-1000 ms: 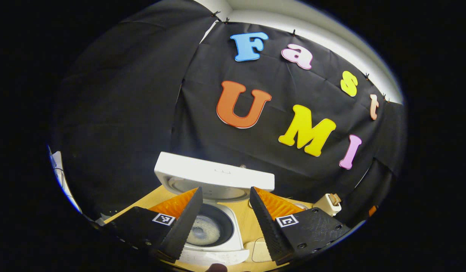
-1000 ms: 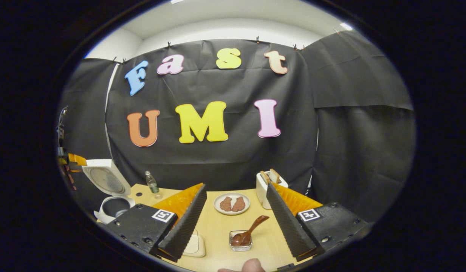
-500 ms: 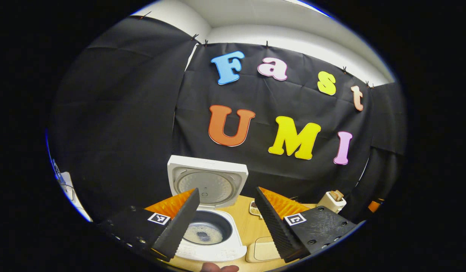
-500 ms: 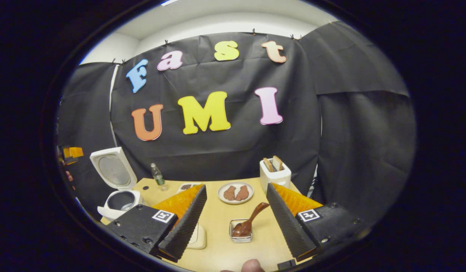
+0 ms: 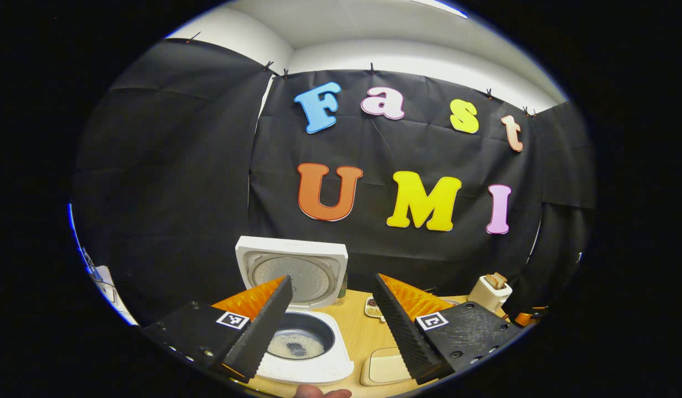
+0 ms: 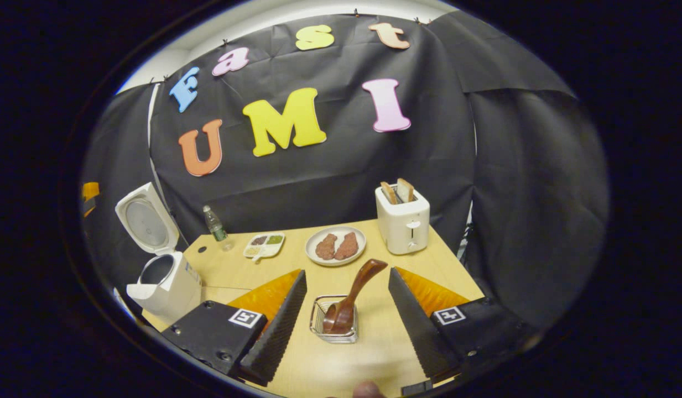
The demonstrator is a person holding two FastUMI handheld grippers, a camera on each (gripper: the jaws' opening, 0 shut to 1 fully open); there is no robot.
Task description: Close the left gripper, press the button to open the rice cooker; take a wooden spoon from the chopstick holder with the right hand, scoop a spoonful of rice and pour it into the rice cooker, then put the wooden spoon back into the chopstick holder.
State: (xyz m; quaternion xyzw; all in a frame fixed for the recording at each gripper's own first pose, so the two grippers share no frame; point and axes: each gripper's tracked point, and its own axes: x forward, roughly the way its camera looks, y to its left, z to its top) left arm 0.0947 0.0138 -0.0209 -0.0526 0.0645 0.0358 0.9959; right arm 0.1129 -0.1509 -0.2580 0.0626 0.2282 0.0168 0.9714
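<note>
A: Reaching now with the right gripper [image 6: 343, 326], fingers spread wide and holding nothing. Lined up on the wooden spoon [image 6: 349, 298], which leans in the wire chopstick holder [image 6: 334, 327] just ahead, bowl down, handle tilted up and to the right.

B: Better to pinch the handle partway up, above the holder's rim, not at the tip. Squeeze across the narrow sides, then lift straight out, or probably drag the light holder along.

A: And the left gripper [image 5: 332, 326]?

B: Spread too, empty, hovering in front of the rice cooker [image 5: 305, 354]. Lid [image 5: 292, 271] already up, pot showing a little rice at the bottom. Keep clear of the opening.

A: Rice to scoop?

B: Cannot tell where. Only a beige container [image 5: 386, 366] beside the cooker, contents hidden.
</note>
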